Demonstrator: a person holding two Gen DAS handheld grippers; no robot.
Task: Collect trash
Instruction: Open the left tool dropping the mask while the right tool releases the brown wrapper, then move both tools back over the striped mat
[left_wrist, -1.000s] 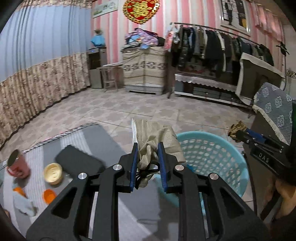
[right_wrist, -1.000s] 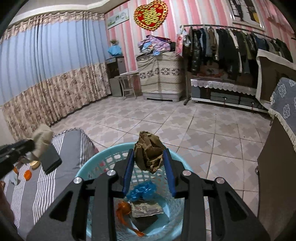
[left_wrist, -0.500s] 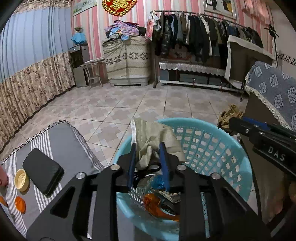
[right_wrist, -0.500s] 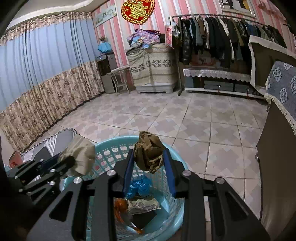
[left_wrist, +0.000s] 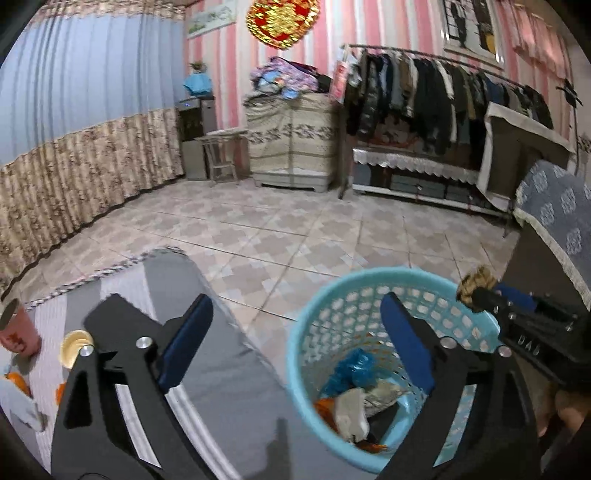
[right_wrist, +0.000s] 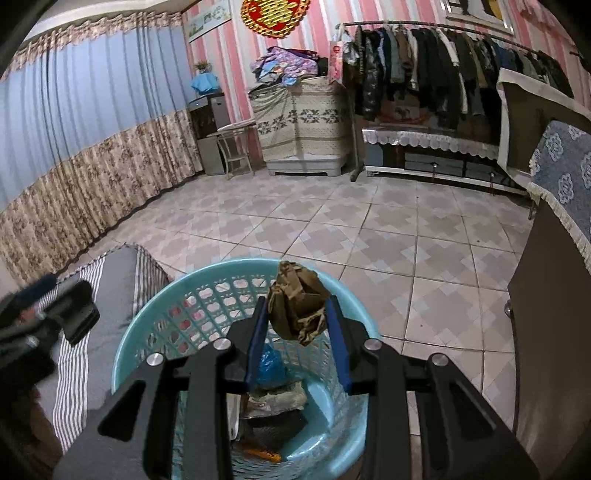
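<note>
My left gripper (left_wrist: 295, 308) hovers over the near left rim of the turquoise basket (left_wrist: 373, 275). Its jaws are opening wide and nothing is between them. A pale beige wad (left_wrist: 351, 410) lies inside the basket on blue and orange trash. My right gripper (right_wrist: 296, 308) hangs above the same basket (right_wrist: 221, 266), shut on a crumpled brown paper wad (right_wrist: 295, 291). That wad (left_wrist: 476, 282) also shows at the right edge of the left wrist view. In the right wrist view the left gripper (right_wrist: 37, 310) is only a blur at the left.
A grey striped cloth surface (left_wrist: 221, 369) lies left of the basket, with a red cup (left_wrist: 16, 332), a yellow lid (left_wrist: 74, 345), orange bits (left_wrist: 18, 382) and a black case (right_wrist: 79, 314). A dark cabinet (right_wrist: 554, 332) stands close on the right. Tiled floor stretches beyond.
The left gripper carried the beige wad over the basket, spread its jaws and let it fall in, then shifted left. The right gripper kept its brown wad over the basket.
</note>
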